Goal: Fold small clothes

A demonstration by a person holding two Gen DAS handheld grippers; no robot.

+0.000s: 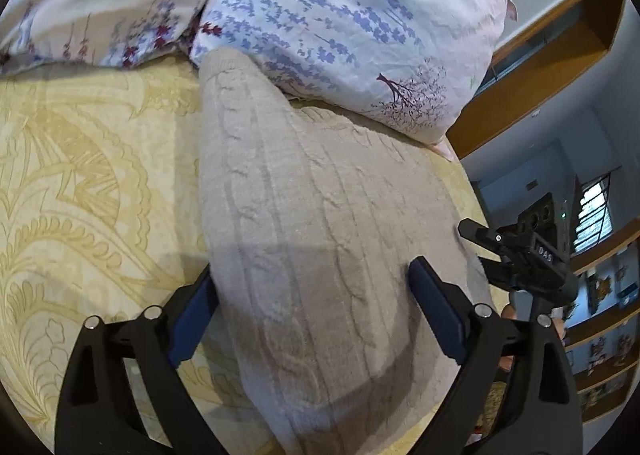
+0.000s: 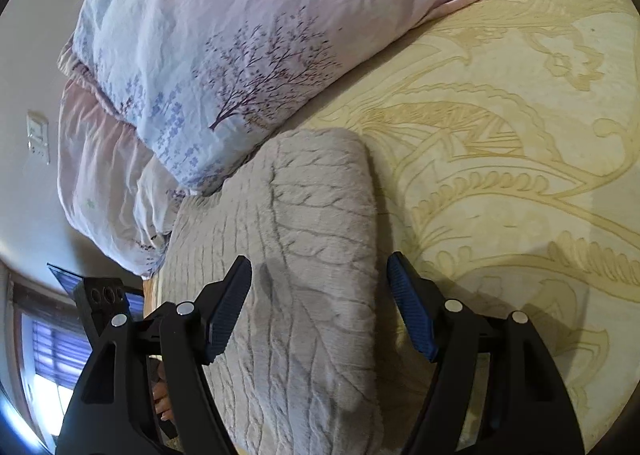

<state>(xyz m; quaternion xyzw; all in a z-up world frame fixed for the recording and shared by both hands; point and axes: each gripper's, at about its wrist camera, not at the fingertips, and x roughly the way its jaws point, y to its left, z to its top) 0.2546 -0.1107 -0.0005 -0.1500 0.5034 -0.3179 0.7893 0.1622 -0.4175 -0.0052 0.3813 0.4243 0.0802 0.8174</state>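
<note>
A beige cable-knit sweater (image 1: 320, 223) lies folded on the yellow patterned bed cover (image 1: 88, 183). My left gripper (image 1: 312, 283) is open, its blue-padded fingers astride the sweater's near part, just above it. The right gripper shows at the sweater's right edge in the left wrist view (image 1: 520, 251). In the right wrist view the same sweater (image 2: 304, 255) runs down the middle, folded into a long band. My right gripper (image 2: 320, 275) is open, its fingers on either side of the sweater's folded edge. The left gripper body (image 2: 104, 299) shows at the lower left.
A floral duvet or pillow (image 1: 352, 15) lies bunched against the sweater's far end, also in the right wrist view (image 2: 208, 55). Wooden shelves (image 1: 560, 67) and a window (image 1: 592, 215) stand past the bed's right edge. A wall switch (image 2: 38, 139) is at left.
</note>
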